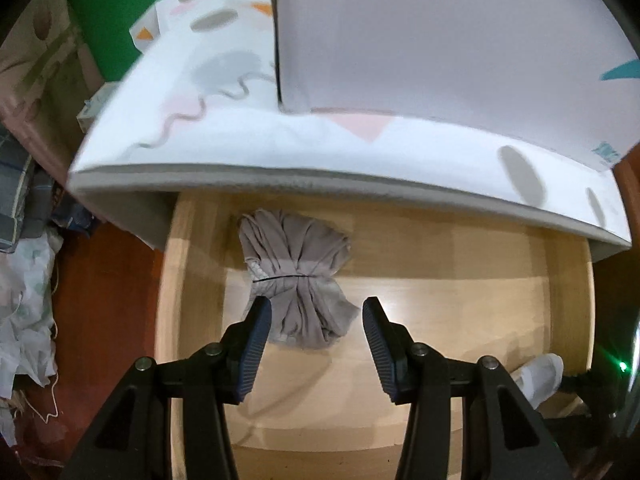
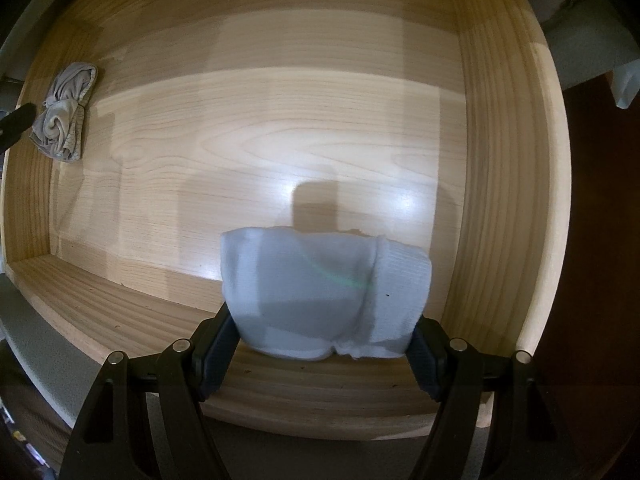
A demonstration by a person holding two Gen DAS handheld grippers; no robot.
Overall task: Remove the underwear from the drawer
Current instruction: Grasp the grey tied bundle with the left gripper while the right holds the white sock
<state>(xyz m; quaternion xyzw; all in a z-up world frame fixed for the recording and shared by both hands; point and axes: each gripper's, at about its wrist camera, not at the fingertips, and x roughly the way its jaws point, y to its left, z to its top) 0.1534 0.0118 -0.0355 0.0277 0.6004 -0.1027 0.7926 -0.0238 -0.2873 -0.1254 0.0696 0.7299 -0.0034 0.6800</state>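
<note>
Pale wood drawer [image 2: 500, 152] stands pulled out, with two bundles left to lift clear. White underwear [image 2: 324, 292] is clamped between the right gripper [image 2: 324, 344] jaws, low centre of that view, seemingly just off the drawer floor. Grey underwear [image 1: 294, 280] lies mid-frame in the left view; the left gripper [image 1: 316, 320] hangs over it, jaws parted and empty. A mattress [image 1: 280, 148] overhangs the drawer's far side, narrowing the way in.

No text can be read in either view. The only trace of print is a small teal mark on the white sheet [image 1: 606, 155], at its right end above the drawer [image 1: 460, 264]; it is too blurred to tell any letters or numbers from it.
</note>
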